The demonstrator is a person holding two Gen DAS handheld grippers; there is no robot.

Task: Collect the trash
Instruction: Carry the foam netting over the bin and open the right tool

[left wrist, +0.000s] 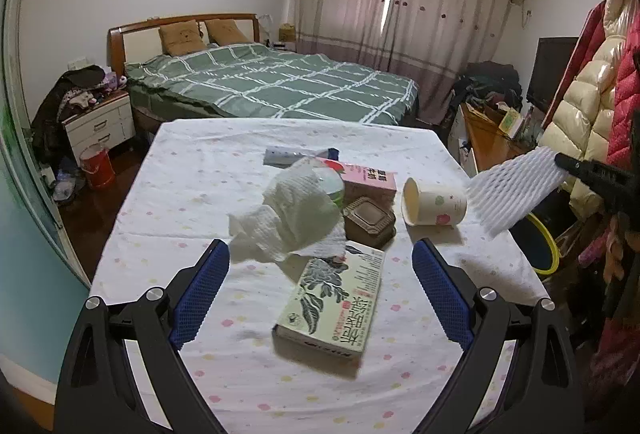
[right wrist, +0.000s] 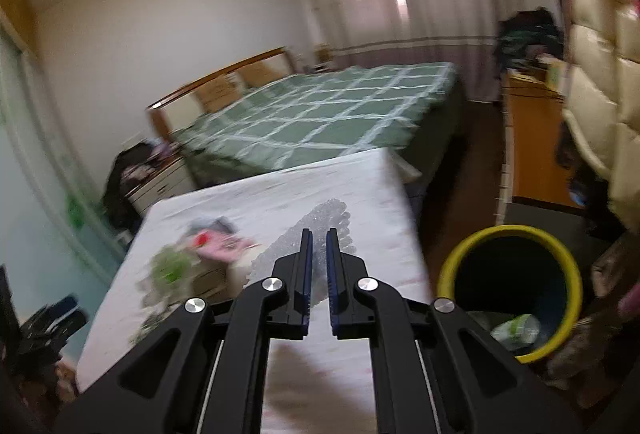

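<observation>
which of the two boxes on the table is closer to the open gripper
The green-printed box, lying between the left gripper's fingers; the pink box sits farther back behind the tissue.

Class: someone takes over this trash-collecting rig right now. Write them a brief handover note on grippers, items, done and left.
Right gripper: shut on the foam net, held above the table's right edge, near the yellow bin on the floor.
Left gripper: open, empty, over the table.
Done: some trash already lies in the bin.
Left: drop the net; then the tissue, cup, brown tray, pink carton and green box.
</observation>
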